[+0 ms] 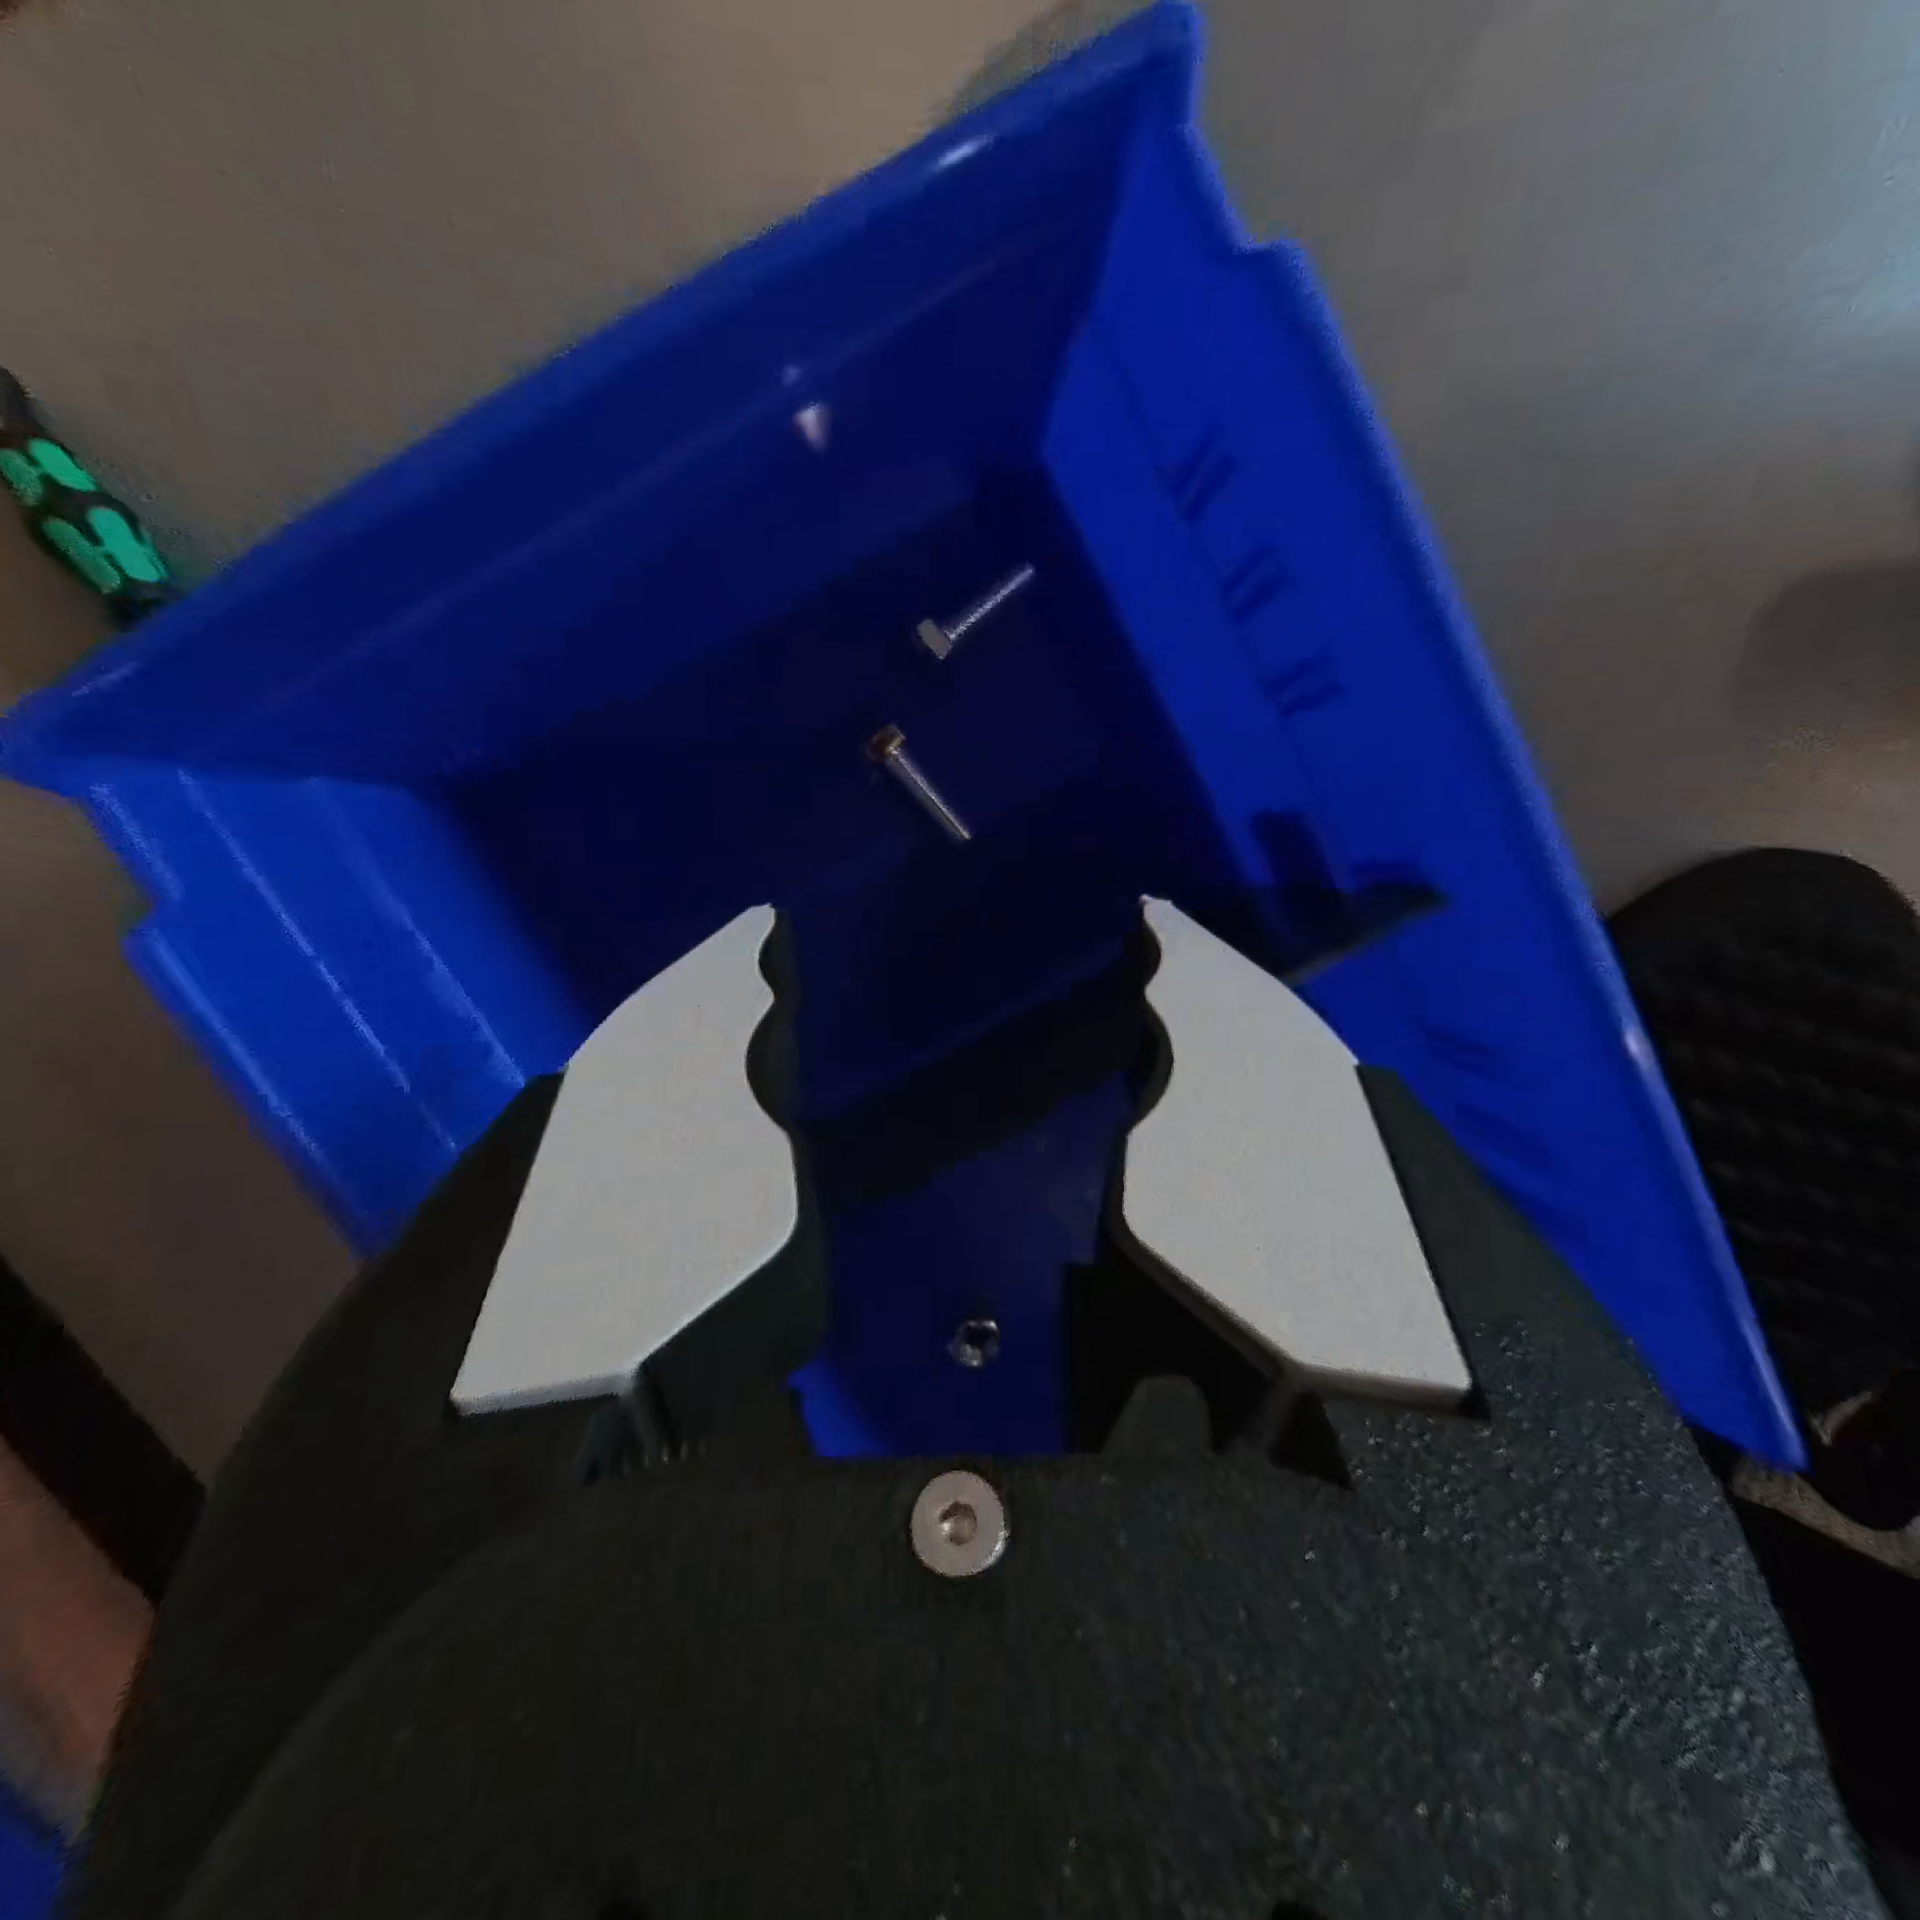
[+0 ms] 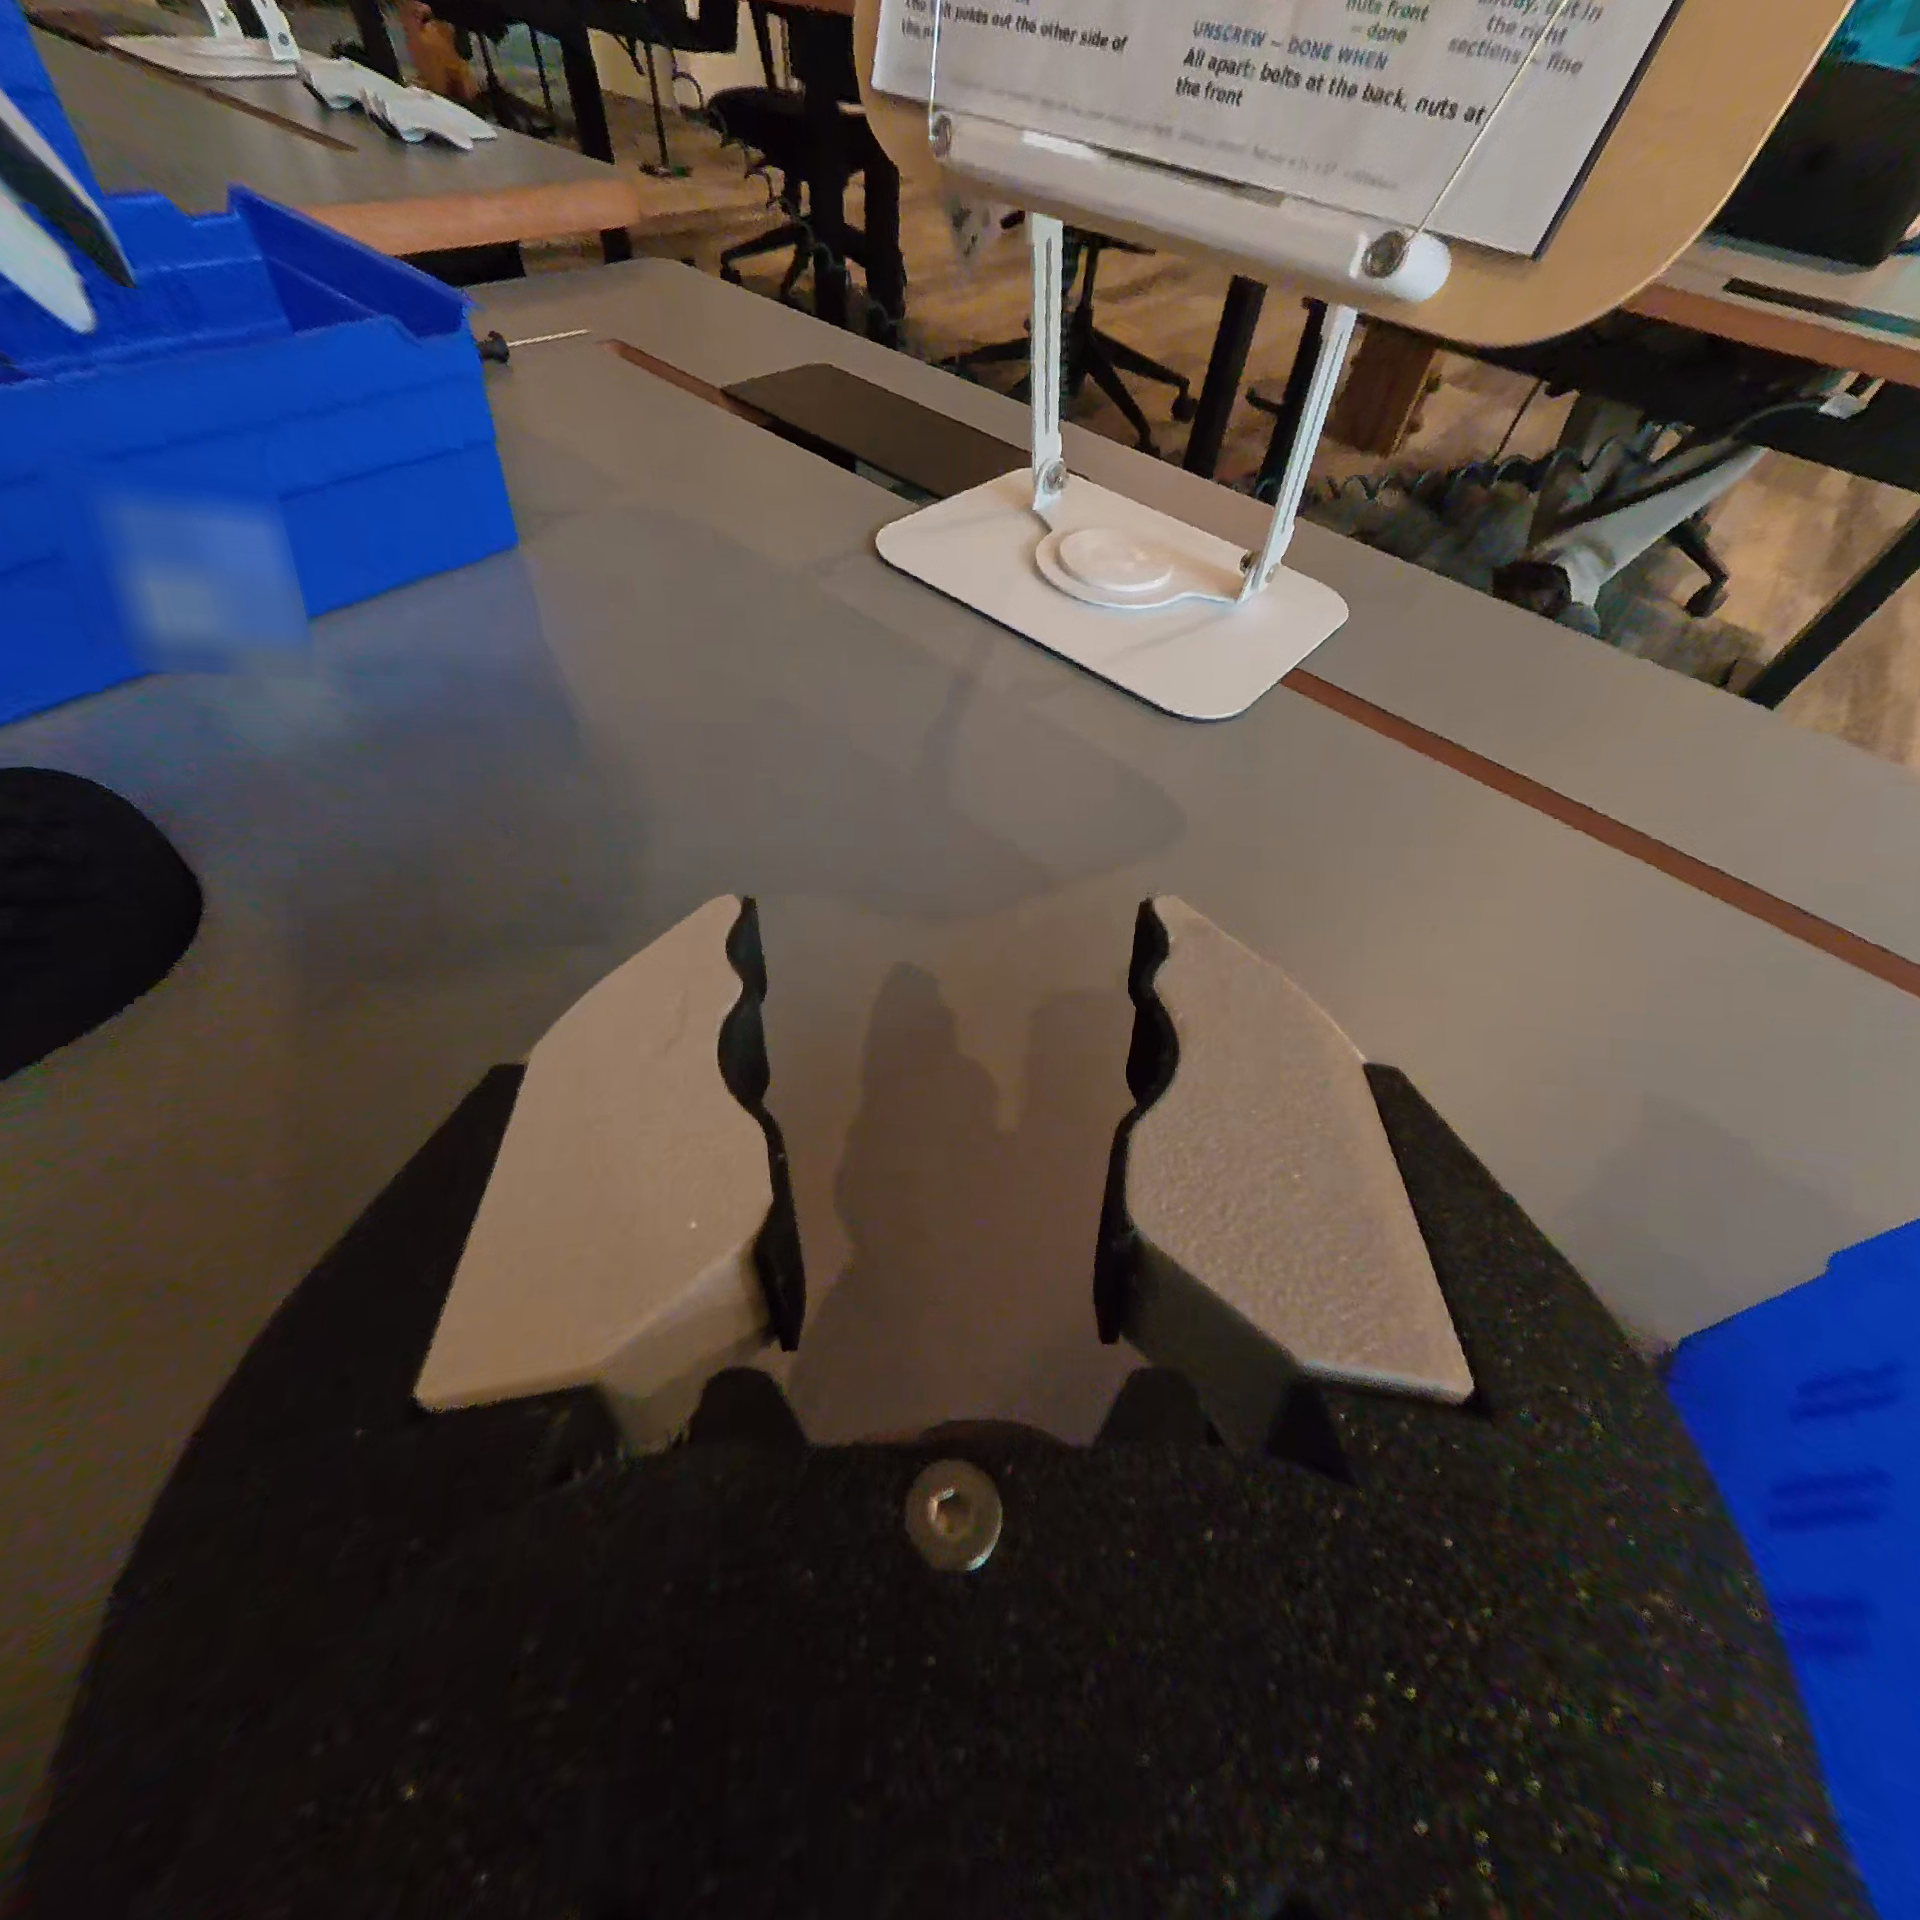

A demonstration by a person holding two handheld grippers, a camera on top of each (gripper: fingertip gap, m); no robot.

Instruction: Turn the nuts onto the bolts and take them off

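Observation:
In the left wrist view a blue bin (image 1: 623, 582) fills the frame. Two silver bolts lie on its dark floor: one (image 1: 977, 613) farther in, one (image 1: 925, 781) nearer. A small silver nut (image 1: 974, 1342) lies in the front section, between my fingers. My left gripper (image 1: 956, 914) is open and empty, above the bin's near part. My right gripper (image 2: 945, 914) is open and empty, low over the grey table (image 2: 727, 748). The blue bin (image 2: 239, 436) shows at the left in the right wrist view, with the left gripper's fingertips (image 2: 47, 260) above it.
A white stand (image 2: 1112, 582) holds a printed sheet (image 2: 1247, 83) at the table's far side. A black textured pad (image 2: 73, 914) lies left of my right gripper, also right of the bin (image 1: 1787, 1039). Another blue item (image 2: 1829, 1507) sits at the right edge. A green-patterned handle (image 1: 73, 509) lies left. Spacing between my two grippers at the tips: around 45 centimetres. My left tips are roughly 20 centimetres from the green-patterned handle (image 1: 73, 509).

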